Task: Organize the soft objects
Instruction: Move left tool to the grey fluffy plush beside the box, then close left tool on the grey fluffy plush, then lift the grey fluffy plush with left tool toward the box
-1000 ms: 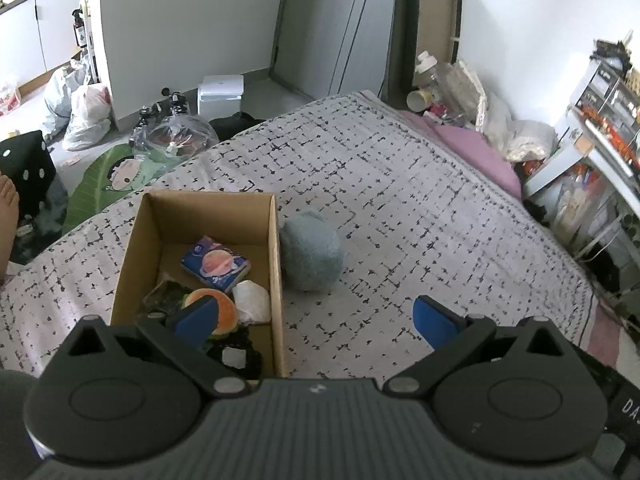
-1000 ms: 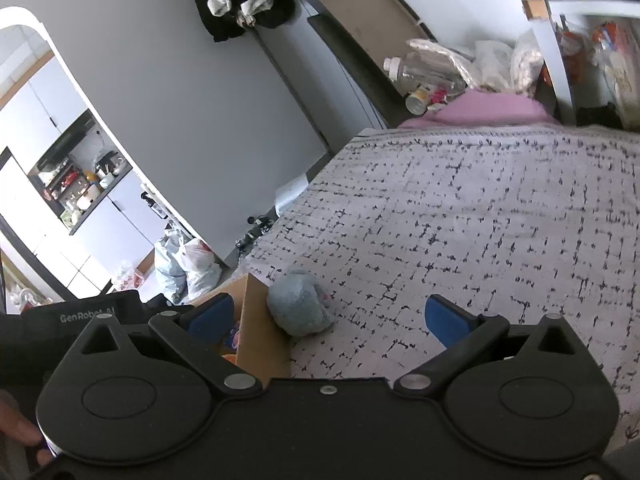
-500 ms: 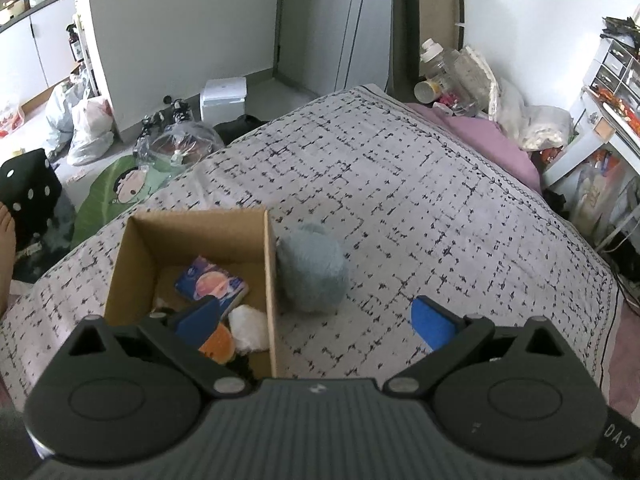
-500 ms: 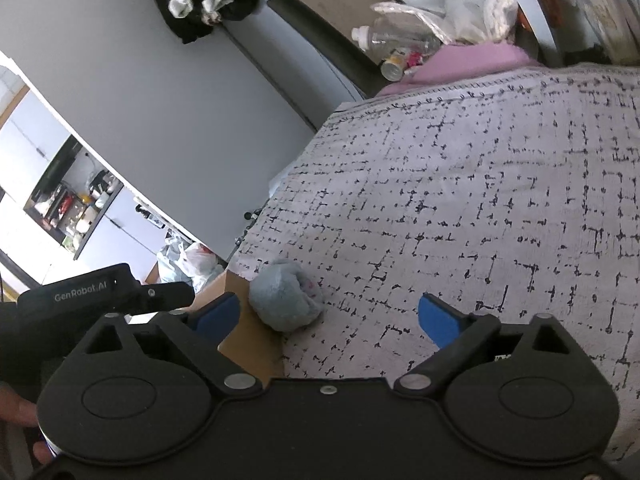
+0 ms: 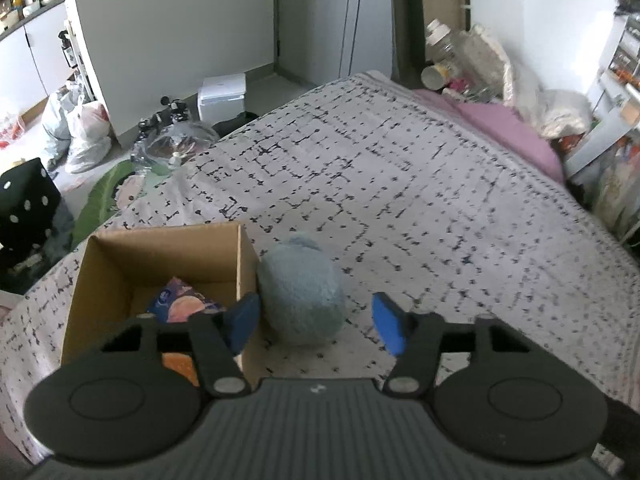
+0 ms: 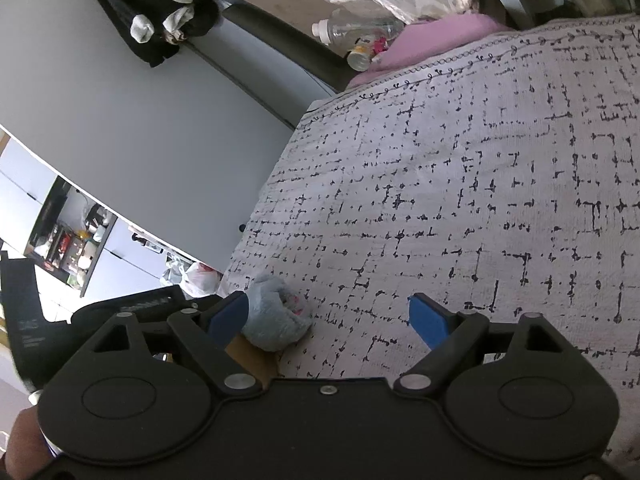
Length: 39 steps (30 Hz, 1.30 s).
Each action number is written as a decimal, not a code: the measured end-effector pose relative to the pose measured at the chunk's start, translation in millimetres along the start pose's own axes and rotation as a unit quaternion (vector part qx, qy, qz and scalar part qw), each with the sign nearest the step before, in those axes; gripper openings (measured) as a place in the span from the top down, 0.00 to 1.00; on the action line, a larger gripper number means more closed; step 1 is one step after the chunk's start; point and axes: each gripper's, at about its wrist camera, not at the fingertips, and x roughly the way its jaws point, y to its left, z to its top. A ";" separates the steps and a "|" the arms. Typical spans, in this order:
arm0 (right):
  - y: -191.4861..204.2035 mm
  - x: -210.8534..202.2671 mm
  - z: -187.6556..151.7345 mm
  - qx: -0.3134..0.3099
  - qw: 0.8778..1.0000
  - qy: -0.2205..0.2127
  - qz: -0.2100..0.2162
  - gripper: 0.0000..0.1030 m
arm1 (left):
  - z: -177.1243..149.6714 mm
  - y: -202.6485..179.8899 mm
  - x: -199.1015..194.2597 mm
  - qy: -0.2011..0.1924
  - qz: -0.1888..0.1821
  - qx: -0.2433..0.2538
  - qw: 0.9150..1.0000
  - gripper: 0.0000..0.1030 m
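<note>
A blue-grey plush ball (image 5: 300,292) lies on the patterned bed cover (image 5: 400,200), right against the side of an open cardboard box (image 5: 160,256). The box holds a blue packet with an orange picture (image 5: 180,304) and an orange item (image 5: 180,364). My left gripper (image 5: 315,325) straddles the plush from above; its jaws are closing, and a gap still shows at the right pad (image 5: 388,328). My right gripper (image 6: 329,320) hovers lower over the bed with its jaws closing on nothing. The plush (image 6: 276,320) sits just ahead of its left finger.
A pink pillow (image 5: 508,132), bottles and bags (image 5: 460,60) crowd the bed's far end. A shelf unit (image 5: 616,80) stands at the right. On the floor to the left are plastic bags (image 5: 80,132), a white box (image 5: 222,94) and a dotted black cushion (image 5: 24,200).
My left gripper has come down and forward over the plush, and its jaws have narrowed around it. The right gripper has rolled and sunk, with its jaws a little narrower.
</note>
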 end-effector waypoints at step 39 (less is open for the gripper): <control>-31.3 30.4 10.2 0.047 0.997 0.052 0.019 0.15 | 20.8 -39.6 77.0 0.053 0.059 0.036 0.996 0.73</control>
